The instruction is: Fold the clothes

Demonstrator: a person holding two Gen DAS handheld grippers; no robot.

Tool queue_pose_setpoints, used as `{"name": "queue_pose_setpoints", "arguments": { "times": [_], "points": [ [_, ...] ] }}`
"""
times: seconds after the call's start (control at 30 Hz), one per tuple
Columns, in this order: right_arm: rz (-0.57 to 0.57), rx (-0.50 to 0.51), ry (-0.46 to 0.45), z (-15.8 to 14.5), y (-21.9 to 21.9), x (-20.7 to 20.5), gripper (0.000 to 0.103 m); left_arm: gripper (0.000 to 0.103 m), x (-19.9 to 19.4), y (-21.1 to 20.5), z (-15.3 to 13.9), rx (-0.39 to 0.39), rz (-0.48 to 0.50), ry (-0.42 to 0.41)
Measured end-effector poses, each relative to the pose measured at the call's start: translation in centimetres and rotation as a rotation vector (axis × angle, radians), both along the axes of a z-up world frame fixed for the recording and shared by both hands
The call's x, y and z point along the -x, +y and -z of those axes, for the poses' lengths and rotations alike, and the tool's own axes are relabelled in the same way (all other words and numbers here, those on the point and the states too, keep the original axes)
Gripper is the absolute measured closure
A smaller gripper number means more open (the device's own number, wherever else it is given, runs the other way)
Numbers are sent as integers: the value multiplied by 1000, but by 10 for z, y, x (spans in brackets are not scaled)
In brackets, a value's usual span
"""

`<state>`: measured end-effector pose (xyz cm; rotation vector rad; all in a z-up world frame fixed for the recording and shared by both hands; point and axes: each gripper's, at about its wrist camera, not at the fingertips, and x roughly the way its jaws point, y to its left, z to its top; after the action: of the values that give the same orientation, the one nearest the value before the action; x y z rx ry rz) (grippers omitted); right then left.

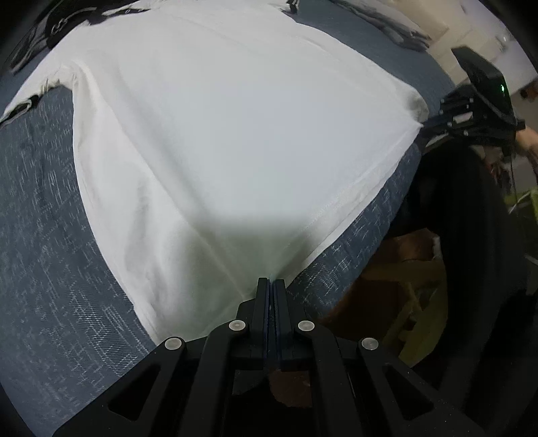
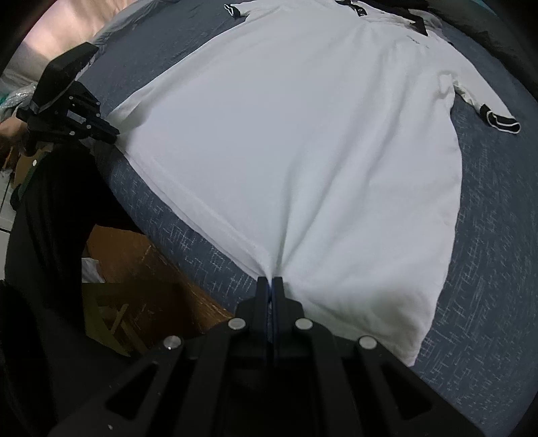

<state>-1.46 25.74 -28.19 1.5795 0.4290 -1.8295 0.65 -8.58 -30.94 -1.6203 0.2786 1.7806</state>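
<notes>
White shirt (image 1: pixel 228 134) lies spread flat on a surface under a blue-grey woven cover (image 1: pixel 50 252) with a pale crosshatch fleck. The fabric is a soft matte knit with a stitched hem along the near edge. The sleeve cuff (image 2: pixel 501 121) has black trim, and there is dark trim at the collar at the far end.

Left gripper (image 1: pixel 270 284): black plastic fingers closed on the shirt's hem at one bottom corner, with the cloth puckering into a pinch fold at the tips. Right gripper (image 2: pixel 270 282): fingers closed on the hem at the other bottom corner, with small radiating creases there. Each gripper shows in the other's view at the hem edge.

A stack of folded grey cloth (image 1: pixel 393 23) sits on the far part of the cover. A brown cardboard box (image 2: pixel 134 255) stands below the near edge.
</notes>
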Motion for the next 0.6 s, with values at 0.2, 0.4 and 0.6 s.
{"name": "queue_pose_setpoints", "arguments": {
  "times": [0.2,0.4,0.6],
  "points": [
    [104,100,-25,-22,29,14,90,97,10,-29,-19,-81,-94,-6],
    [359,138,28,-40,94,46,79,79,33,-78,-32,-115,-248,10],
    [459,96,-33,-16,125,46,78,77,35,-98,-12,-109,-309,-58]
  ]
}}
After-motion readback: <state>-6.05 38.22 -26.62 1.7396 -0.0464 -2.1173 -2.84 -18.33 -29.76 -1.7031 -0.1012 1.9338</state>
